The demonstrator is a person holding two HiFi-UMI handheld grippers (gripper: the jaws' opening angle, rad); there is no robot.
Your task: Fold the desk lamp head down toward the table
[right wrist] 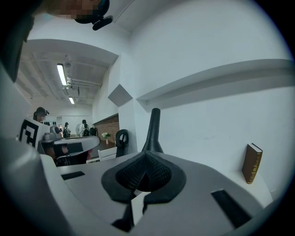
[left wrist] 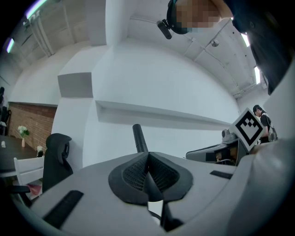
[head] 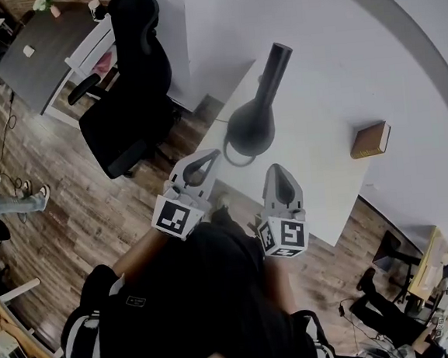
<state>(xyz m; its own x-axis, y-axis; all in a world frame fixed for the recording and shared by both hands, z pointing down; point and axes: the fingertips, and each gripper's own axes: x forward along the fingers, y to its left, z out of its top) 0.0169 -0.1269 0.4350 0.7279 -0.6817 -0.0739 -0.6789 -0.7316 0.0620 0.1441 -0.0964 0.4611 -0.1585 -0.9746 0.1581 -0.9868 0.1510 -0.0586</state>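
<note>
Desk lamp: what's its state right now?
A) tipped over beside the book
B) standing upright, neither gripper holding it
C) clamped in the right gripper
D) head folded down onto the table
B: the desk lamp stands upright on the table, and the left gripper and right gripper both have their fingers shut on nothing, short of it.

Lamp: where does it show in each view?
Head view: lamp upper centre, on the table.
Left gripper view: lamp at centre, poking up behind the shut left claw.
Right gripper view: lamp at centre, behind the shut right claw.
Shared landmark: black chair, left of the lamp in all three.
</note>
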